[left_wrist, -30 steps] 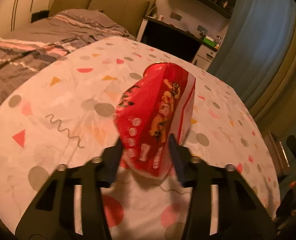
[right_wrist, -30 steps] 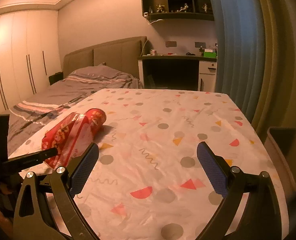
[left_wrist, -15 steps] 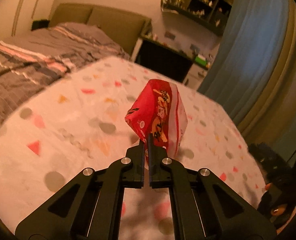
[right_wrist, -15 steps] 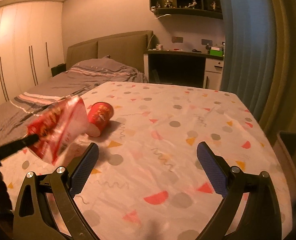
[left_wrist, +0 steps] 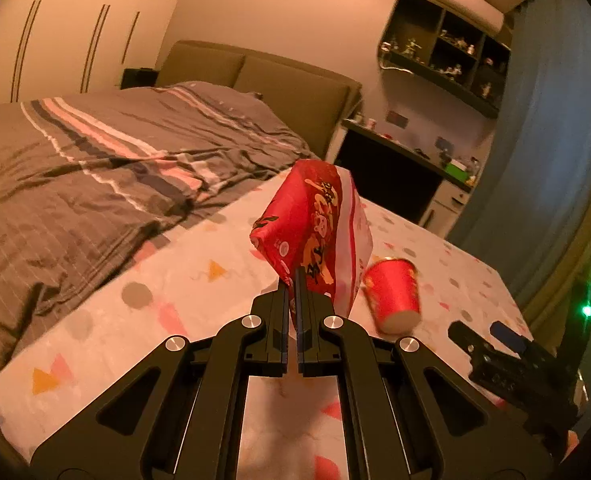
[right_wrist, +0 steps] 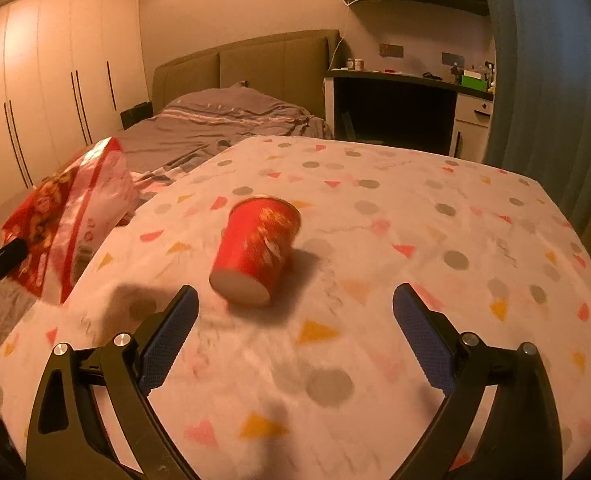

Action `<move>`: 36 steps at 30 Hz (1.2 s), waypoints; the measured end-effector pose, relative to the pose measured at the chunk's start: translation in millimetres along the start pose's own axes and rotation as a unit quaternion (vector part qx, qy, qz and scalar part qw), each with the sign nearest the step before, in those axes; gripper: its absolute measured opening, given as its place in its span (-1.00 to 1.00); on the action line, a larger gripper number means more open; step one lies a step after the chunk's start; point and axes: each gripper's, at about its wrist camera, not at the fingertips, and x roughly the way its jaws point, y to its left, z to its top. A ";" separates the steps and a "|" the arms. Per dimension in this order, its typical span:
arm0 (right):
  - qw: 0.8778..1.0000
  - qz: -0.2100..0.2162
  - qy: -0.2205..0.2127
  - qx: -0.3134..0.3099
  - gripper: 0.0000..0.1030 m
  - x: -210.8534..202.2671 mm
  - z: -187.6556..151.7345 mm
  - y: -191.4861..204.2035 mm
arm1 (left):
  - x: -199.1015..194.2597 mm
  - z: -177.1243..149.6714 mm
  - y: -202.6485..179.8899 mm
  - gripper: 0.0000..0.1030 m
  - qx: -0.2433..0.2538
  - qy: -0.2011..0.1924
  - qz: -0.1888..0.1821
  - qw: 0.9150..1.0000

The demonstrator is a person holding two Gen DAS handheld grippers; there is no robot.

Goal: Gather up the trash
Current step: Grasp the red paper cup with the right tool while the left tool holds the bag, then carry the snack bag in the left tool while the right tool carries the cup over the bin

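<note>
1. Pinching the lower edge of a red snack bag (left_wrist: pixel 311 236), the left gripper (left_wrist: pixel 292 280) has its jaws closed tight on the wrapper, which stands up at the centre of the left wrist frame, lifted clear of the patterned sheet (left_wrist: pixel 183 280).
2. In the right wrist frame the same bag hangs at the left edge, over the sheet's border.
3. The right gripper (right_wrist: pixel 293 320) is spread wide with nothing between its blue pads (right_wrist: pixel 167 340).
4. A red paper cup (right_wrist: pixel 257 250) lies on its side on the sheet, centre of that frame, base toward the camera, just above the left finger.
5. A bed with grey striped bedding (left_wrist: pixel 95 160) fills the left wrist frame's left.
</note>
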 end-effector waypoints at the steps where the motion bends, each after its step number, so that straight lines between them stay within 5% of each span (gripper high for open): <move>1: 1.000 0.000 0.005 0.003 0.80 8.4 4.4 2.3 | 1.3 1.2 2.2 -0.97 -0.002 -0.001 0.002 1.000; 14: 0.998 0.019 0.054 0.017 0.52 70.6 28.3 24.9 | 21.3 18.5 16.2 -0.97 -0.010 -0.004 0.018 1.000; 20: 0.996 0.019 0.082 0.011 0.18 83.6 24.8 28.2 | 28.7 15.4 13.7 -0.97 -0.006 0.006 0.013 1.000; 36: 0.999 0.006 0.032 -0.001 0.09 22.0 10.1 4.8 | 20.8 6.8 -15.1 -0.97 0.022 0.013 -0.009 1.000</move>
